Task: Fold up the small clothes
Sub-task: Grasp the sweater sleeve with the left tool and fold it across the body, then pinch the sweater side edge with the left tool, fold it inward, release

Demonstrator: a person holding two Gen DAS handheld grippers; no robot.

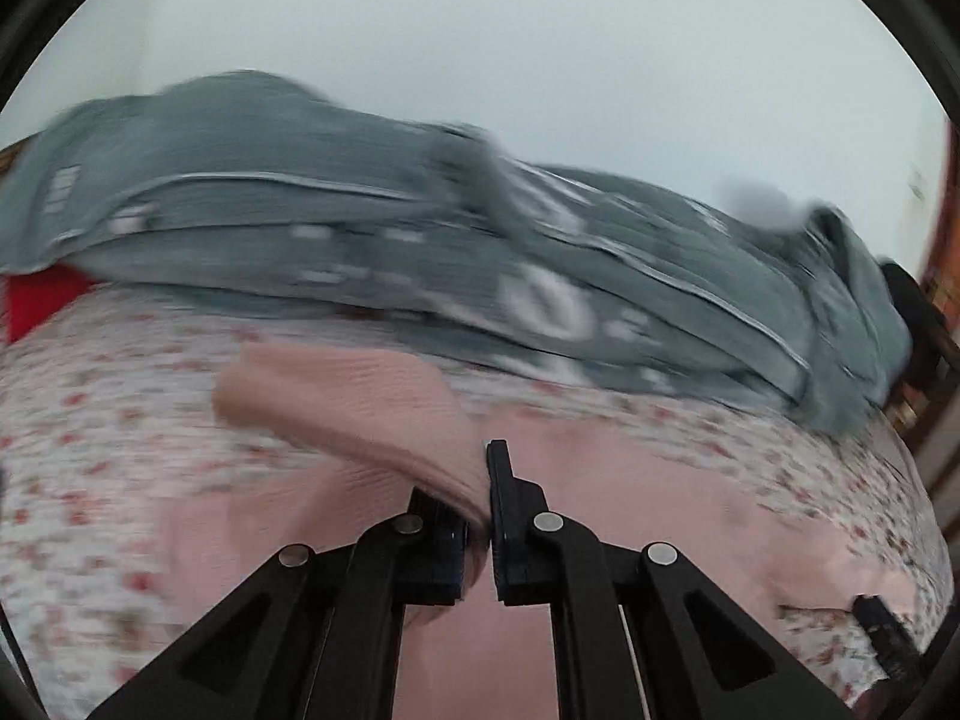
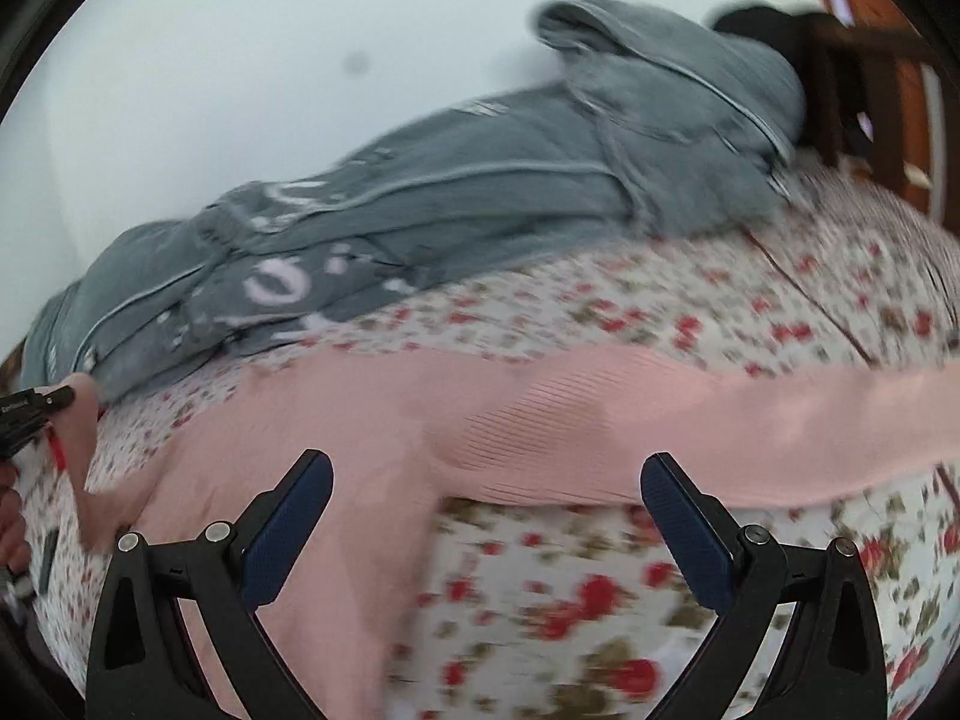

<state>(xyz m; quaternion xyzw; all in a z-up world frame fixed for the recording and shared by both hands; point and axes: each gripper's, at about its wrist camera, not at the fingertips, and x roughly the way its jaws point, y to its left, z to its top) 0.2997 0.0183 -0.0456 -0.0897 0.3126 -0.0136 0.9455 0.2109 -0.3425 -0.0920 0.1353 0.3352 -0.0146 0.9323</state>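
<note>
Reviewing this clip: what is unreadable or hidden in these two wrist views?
- Pink garment, left wrist view: motion blur; its near part is hidden by the left gripper, shut on it.
- Pink garment, right wrist view: sleeve cut off by the right edge.
- Grey blanket, both views: white print smeared, unreadable.
- Right gripper: open, holding nothing.

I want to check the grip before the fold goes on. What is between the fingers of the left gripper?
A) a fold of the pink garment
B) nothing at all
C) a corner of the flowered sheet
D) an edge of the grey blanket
A: in the left wrist view the left gripper is shut on a fold of the pink garment, which rises from its fingers.
</note>
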